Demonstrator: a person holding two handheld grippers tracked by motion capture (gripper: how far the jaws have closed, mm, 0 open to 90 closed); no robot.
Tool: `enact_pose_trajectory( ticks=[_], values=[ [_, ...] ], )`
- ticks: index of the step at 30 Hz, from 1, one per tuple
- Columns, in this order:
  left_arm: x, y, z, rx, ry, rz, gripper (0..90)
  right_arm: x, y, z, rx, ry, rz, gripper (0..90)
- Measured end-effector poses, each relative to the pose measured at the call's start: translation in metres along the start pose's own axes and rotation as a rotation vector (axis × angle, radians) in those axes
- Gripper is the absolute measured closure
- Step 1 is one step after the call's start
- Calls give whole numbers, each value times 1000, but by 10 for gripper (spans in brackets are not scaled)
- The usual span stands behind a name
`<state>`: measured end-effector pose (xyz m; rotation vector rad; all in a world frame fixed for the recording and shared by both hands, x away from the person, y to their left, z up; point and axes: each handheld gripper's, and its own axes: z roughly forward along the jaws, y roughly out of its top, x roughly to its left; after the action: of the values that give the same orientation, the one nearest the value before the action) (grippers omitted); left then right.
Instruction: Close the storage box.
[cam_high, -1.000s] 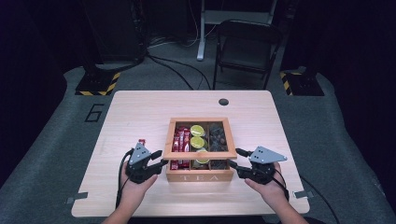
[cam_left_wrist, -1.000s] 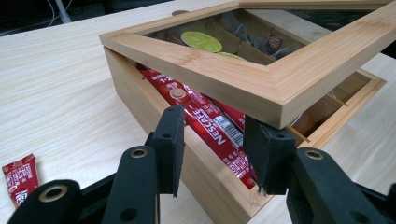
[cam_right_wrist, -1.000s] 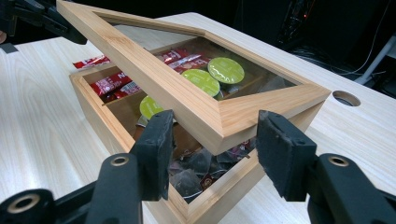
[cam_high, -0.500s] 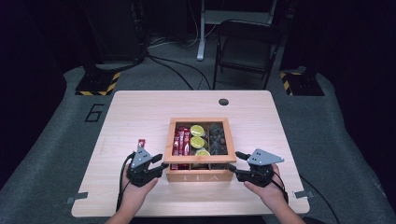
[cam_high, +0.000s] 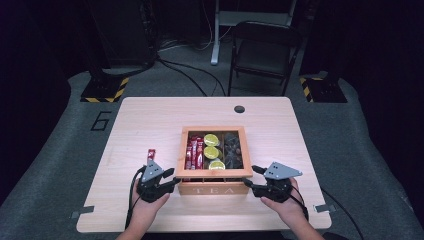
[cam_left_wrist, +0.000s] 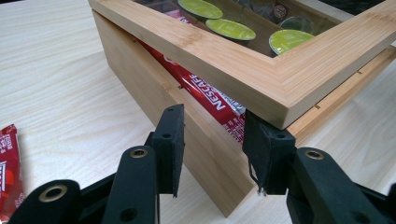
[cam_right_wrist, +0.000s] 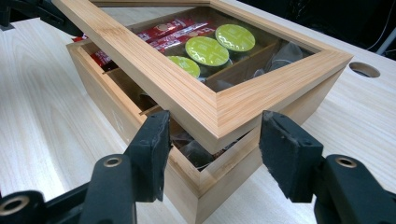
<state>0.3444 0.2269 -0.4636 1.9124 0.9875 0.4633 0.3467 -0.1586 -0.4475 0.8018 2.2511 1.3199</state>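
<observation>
A bamboo tea box stands near the table's front edge, its glass-paned lid tilted up a little at the front. Inside are green capsules, red sachets and dark tea bags. My left gripper straddles the front left corner of the box; the lid rests its corner on one jaw, and the jaws stand apart. My right gripper is open around the lid's front right corner, with a gap at one pad; its jaws have just been opening.
One red sachet lies loose on the wooden table just behind the left gripper. A round cable hole sits near the far edge. A folding chair and cables stand on the floor beyond the table.
Both hands stay nearly where they were at the box's front corners. The right gripper's jaws stand slightly wider than before.
</observation>
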Motion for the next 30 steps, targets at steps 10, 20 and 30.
enact_pose_trajectory(
  ticks=[10,20,30],
  values=[
    [-5,-2,-1,11,-17,9,583,1,-3,1,14,6,8,438],
    [-18,-1,2,47,-24,80,552,2,-4,2,22,13,-1,456],
    [-20,-3,7,113,-39,61,385,3,-2,-1,3,13,9,454]
  ],
)
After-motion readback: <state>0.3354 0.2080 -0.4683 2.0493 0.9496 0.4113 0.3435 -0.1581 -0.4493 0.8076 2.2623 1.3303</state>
